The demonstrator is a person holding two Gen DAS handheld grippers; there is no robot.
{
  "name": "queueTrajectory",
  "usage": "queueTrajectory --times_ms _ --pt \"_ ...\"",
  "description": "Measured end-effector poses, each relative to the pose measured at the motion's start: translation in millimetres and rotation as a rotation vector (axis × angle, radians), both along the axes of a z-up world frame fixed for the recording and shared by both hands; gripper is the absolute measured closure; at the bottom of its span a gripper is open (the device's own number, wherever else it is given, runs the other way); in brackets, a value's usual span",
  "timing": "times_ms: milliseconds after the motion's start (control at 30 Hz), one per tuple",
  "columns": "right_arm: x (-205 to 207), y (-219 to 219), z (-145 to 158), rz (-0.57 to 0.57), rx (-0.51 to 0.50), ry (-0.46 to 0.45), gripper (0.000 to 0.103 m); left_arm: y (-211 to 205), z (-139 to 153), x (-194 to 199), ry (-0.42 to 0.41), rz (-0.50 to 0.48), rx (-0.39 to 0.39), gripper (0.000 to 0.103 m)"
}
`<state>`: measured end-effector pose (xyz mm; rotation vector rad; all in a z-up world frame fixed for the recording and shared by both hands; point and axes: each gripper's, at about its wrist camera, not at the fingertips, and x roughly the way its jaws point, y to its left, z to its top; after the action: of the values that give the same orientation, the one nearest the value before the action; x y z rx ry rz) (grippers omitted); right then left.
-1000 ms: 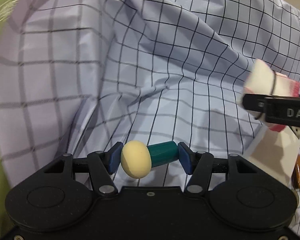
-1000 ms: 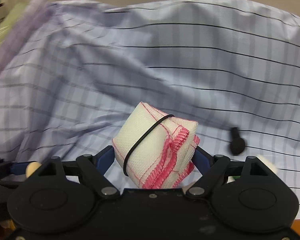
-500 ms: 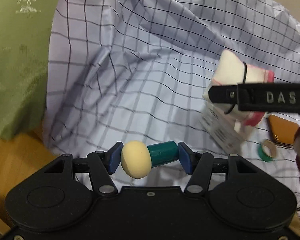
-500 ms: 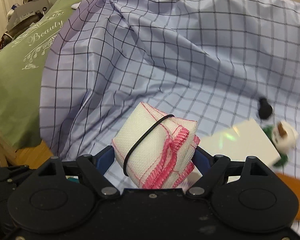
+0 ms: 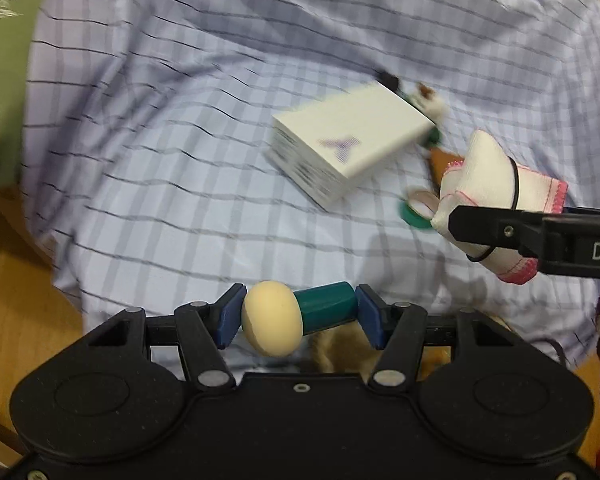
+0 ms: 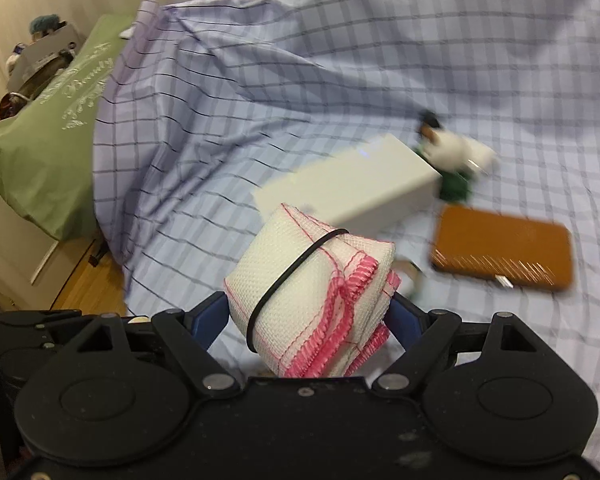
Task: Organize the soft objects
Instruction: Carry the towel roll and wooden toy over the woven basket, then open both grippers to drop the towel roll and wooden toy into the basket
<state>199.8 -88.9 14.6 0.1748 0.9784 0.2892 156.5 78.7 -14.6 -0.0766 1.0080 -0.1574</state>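
A pale lilac bedsheet with a dark grid pattern (image 6: 380, 60) is lying rumpled across the bed, filling the space ahead of both claws. Far to the left of the right claw (image 6: 308, 316), an olive-green cover with white lettering (image 6: 48, 140) is draping over the bed's edge, with light wood flooring (image 6: 84, 284) showing below it and a cream wall behind.

Ahead of the right claw, a white rectangular cardboard box (image 6: 360, 188) is resting on the sheet, its long axis running from near left to far right. Just to the right of it a flat orange-brown case (image 6: 500, 254) is lying on the sheet, and beyond the box's far end a small white and green plush toy (image 6: 456, 156) is sitting, blurred.

The right claw is pinching a folded white cloth with pink stitched edges, bound by a black elastic band (image 6: 312, 300), its folded hems pointing down and to the right.

The left claw (image 5: 298, 316) is pressing on a small toy with a cream rounded head and a teal cylindrical body (image 5: 300, 316), held crosswise, its long axis spanning the blue pads, head to the left.
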Motion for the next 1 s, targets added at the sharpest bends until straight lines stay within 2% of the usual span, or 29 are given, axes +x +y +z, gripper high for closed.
queueTrajectory --times_ms 300,533,933,1000 --pt "-69.4 -50.3 -19.5 -0.133 -0.052 0.066 0.018 -44.4 -12.5 -15.5 0.057 -0.126 -0.009 0.047" --pt "-111.2 -68.3 -31.5 -0.196 -0.069 0.131 0.018 -71.2 -24.6 -27.2 0.104 -0.213 -0.005 0.047" --pt "-126.3 -58.4 -32.0 -0.155 -0.105 0.141 0.017 -76.1 -30.2 -41.8 0.135 -0.23 0.016 0.046" --pt "-127.3 -59.5 -30.5 -0.152 -0.098 0.141 0.017 -75.1 -30.5 -42.3 0.138 -0.226 0.018 0.044"
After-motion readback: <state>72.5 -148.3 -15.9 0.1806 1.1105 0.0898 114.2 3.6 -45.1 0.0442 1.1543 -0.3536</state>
